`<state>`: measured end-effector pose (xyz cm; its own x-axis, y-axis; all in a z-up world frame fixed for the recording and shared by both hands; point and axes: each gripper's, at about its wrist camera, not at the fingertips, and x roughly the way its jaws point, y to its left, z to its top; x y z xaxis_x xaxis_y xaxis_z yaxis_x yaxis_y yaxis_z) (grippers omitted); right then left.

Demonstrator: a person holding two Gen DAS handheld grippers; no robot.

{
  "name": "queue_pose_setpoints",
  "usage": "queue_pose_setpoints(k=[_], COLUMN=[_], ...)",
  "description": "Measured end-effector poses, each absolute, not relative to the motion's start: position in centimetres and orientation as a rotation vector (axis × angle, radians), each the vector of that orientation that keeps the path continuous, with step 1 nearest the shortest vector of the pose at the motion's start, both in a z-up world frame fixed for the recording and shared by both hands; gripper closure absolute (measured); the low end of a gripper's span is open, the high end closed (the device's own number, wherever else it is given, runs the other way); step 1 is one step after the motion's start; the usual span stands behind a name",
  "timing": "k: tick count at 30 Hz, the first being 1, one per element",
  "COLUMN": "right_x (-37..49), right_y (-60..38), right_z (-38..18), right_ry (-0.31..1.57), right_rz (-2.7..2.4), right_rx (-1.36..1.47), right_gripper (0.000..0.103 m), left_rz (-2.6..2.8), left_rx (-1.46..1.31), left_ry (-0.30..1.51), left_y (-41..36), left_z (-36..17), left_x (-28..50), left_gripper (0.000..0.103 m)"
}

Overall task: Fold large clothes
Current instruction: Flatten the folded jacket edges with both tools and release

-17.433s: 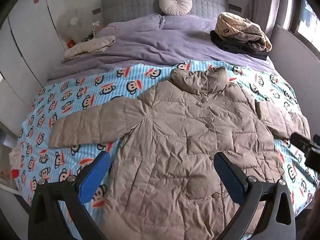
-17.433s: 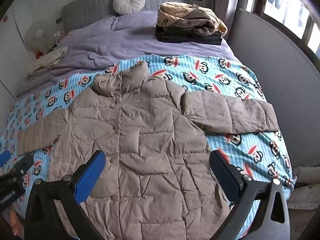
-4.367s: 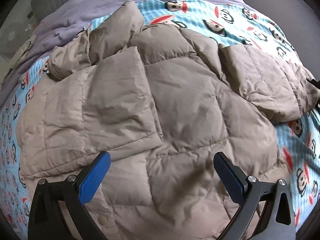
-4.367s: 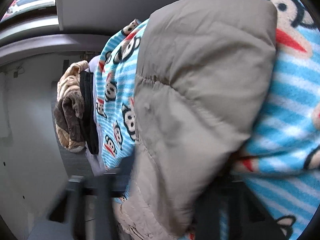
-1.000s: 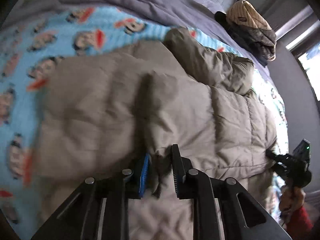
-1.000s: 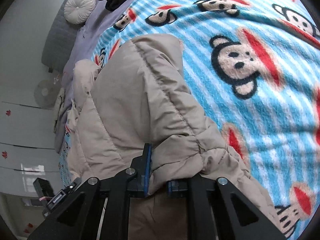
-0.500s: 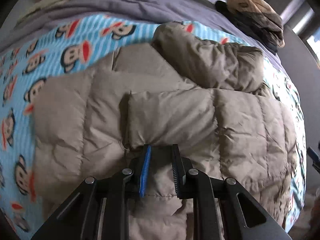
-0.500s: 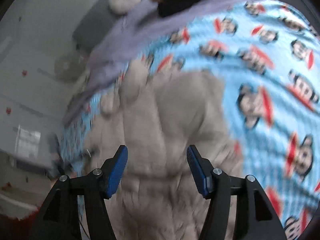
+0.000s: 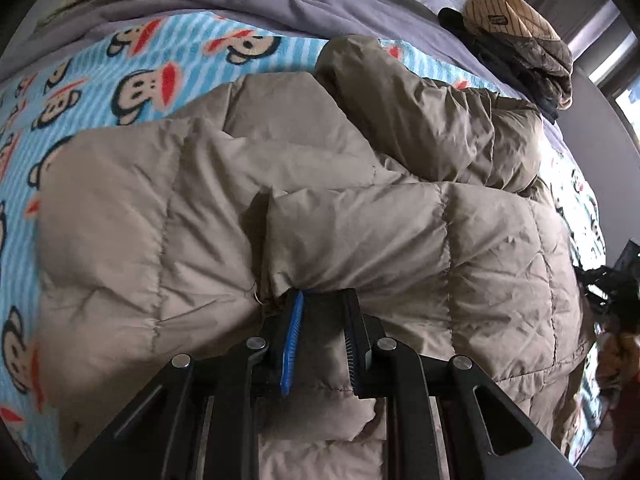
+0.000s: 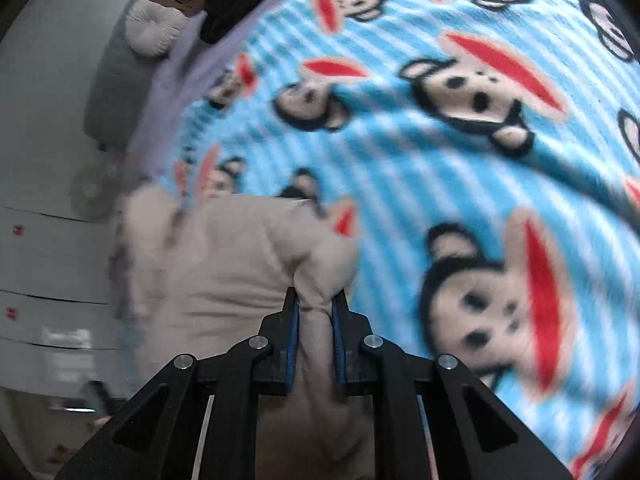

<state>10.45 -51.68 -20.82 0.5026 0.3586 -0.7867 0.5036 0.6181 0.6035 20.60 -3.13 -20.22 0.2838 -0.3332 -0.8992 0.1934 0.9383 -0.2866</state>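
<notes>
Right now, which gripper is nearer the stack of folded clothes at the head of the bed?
Probably right. The right gripper grips the jacket edge on the stack's side; the left gripper pinches it mid-bed.

Left gripper point(image 9: 322, 300) and right gripper point(image 10: 314, 300) each have their fingers point(image 10: 291, 344) closed to a narrow gap.

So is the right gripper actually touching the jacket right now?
Touching. The right wrist view shows the right gripper shut on a bunched fold of the puffer jacket, with the beige fabric pinched between both blue pads over the monkey-print blanket.
</notes>
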Motion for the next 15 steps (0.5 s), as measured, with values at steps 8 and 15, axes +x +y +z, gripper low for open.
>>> queue_pose_setpoints(k=[8,15], right_x=[9.2,3.9], right_y=[-49.6,-45.9], right_z=[-18.4,-12.0], right_ry=[1.099,1.023], right_rz=[-0.243,-0.190], right_rx=[0.765,0.490], right_gripper=[0.075,0.075], left_rz=[-0.315,-0.351], left_rx=[-0.077,-0.117], left_ry=[1.230,1.169], left_y=[-3.7,-2.1], left_z=[-19.1,-15.1], left_x=[20.1,16.2], left_gripper=[0.081,0.081])
